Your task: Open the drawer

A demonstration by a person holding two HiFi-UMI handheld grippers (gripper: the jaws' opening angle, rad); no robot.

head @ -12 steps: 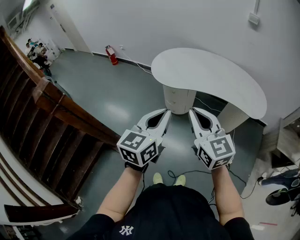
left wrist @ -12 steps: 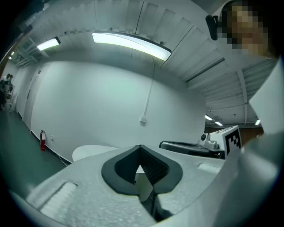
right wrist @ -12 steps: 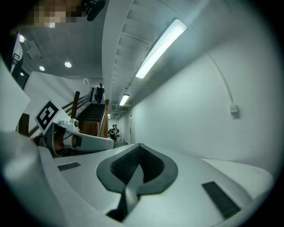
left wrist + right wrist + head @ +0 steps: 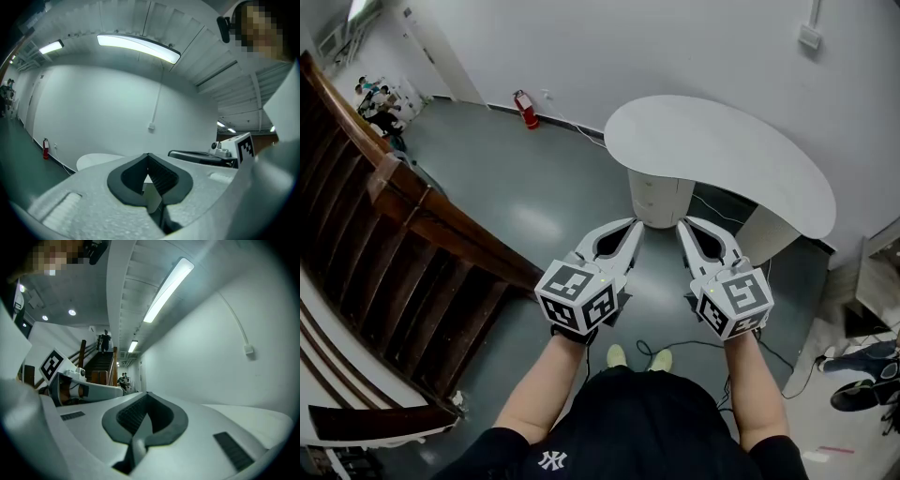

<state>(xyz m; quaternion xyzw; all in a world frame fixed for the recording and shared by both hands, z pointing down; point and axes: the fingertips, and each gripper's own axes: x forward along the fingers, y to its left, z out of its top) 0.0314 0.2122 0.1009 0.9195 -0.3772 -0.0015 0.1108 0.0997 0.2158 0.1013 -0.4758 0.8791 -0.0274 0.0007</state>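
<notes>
Both grippers idle, task not started.

Left gripper (image 4: 634, 227): jaws closed tip to tip, nothing between them; its own view (image 4: 148, 155) shows only the white pedestal through the loop behind the tips. Right gripper (image 4: 682, 225): same, tips together and empty (image 4: 146, 394). I hold the pair side by side in front of my waist, both pointed forward and slightly inward at the pedestal (image 4: 661, 199). I read this as a lined-up carry posture, kept closed because nothing is within reach.

The drawer (image 4: 648, 200) is in the front of that pedestal, under the near edge of the table (image 4: 722, 150) towards its left end. Faint seams mark the drawer fronts. All look flush, so closed. No handle can be made out from here.

I stand well apart from it, with bare floor (image 4: 516, 187) between us. A cable (image 4: 675, 344) lies on the floor by my feet, which could trip me on the walk in.

Next, in my judgement: close the distance, open one gripper, and find an edge or pull on the drawer front.
</notes>
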